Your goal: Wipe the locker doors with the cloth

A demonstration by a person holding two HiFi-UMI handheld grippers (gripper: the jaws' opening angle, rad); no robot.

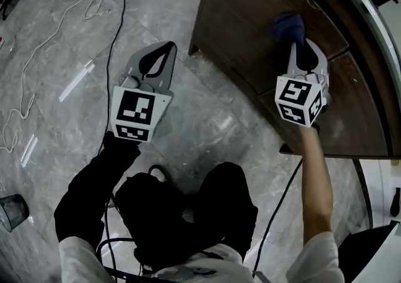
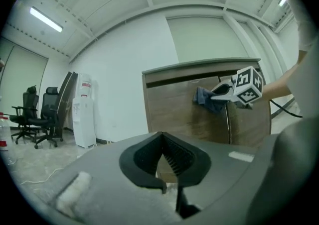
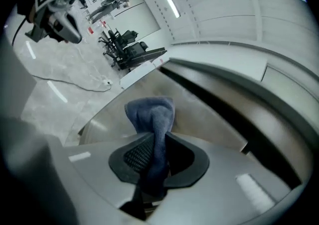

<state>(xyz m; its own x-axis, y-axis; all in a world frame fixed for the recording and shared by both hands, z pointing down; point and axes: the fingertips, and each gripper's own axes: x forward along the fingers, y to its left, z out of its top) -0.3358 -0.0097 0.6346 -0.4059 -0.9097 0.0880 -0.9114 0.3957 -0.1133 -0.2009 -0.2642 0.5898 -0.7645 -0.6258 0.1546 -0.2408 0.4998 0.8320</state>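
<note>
Grey marble floor (image 1: 75, 44), brown locker at right. Blue cloth (image 1: 288, 25) sits against the locker door (image 1: 250, 37), clamped between right gripper (image 1: 302, 56) jaws. Left gripper (image 1: 164, 53) over floor, left of locker, jaws together, empty.

The cloth (image 1: 287, 25) is dark blue against the locker (image 1: 244, 37), which is brown wood grain. Beside the locker, the floor (image 1: 56, 37) is veined grey marble. The left gripper (image 1: 169, 46) and right gripper (image 1: 296, 42) bear black-and-white square markers.
</note>
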